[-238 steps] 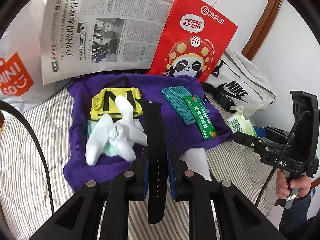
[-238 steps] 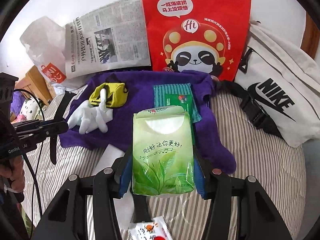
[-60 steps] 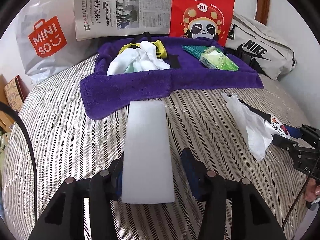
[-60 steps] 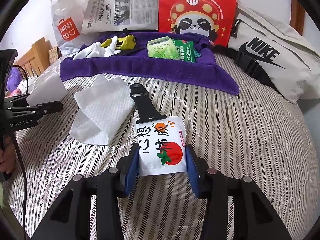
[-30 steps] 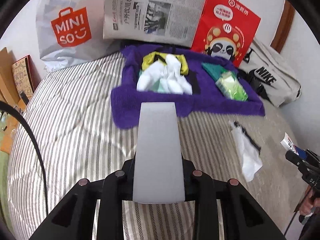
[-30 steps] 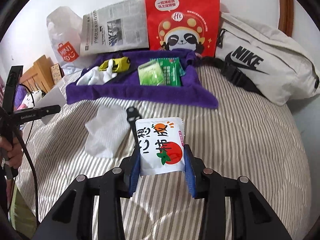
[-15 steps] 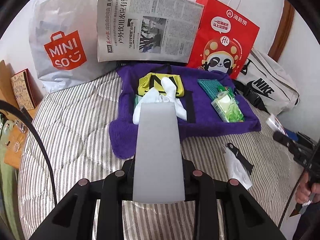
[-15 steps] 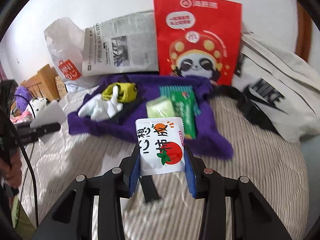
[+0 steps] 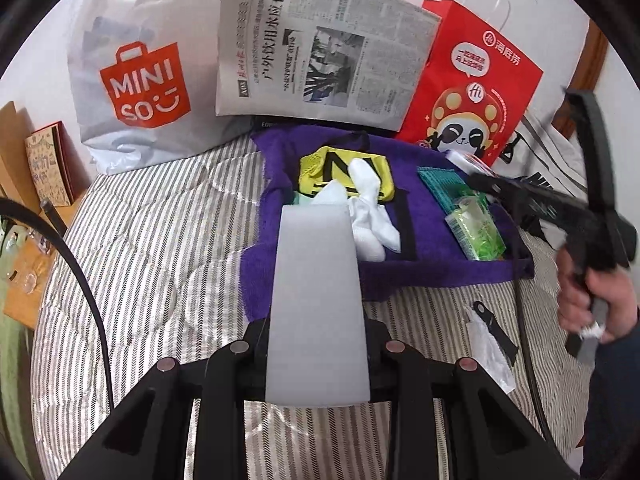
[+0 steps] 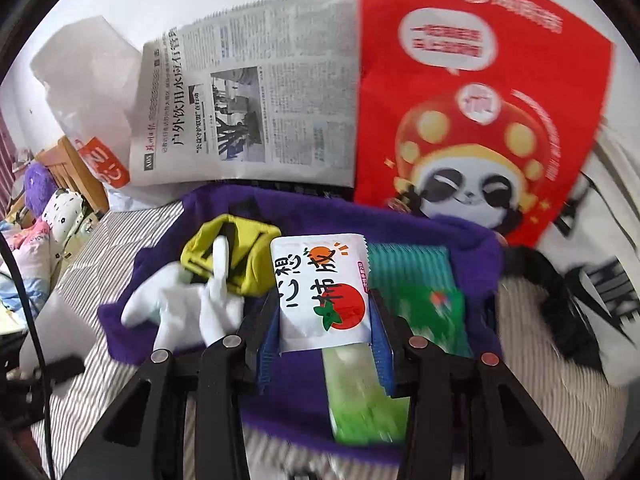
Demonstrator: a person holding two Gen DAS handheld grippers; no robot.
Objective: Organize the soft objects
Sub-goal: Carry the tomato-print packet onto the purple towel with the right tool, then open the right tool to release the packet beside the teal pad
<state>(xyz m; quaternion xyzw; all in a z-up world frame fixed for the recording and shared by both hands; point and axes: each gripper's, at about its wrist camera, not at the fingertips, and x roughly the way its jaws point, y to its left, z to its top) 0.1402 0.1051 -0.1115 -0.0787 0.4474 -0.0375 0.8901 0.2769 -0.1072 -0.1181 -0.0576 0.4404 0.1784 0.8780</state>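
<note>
My left gripper is shut on a pale grey foam slab, held over the striped bed in front of the purple towel. On the towel lie white socks, a yellow pouch, a teal cloth and a green tissue pack. My right gripper is shut on a white snack packet printed with a tomato, and hangs above the towel over the tissue pack. That gripper also shows at the right of the left wrist view, held by a hand.
Behind the towel stand a Miniso bag, a newspaper and a red panda bag, with a white Nike bag to the right. A crumpled tissue and a black strap piece lie on the bed.
My right gripper has carried the snack packet forward from over the bare bed to above the purple towel. My left gripper with the foam slab has edged slightly closer to the towel.
</note>
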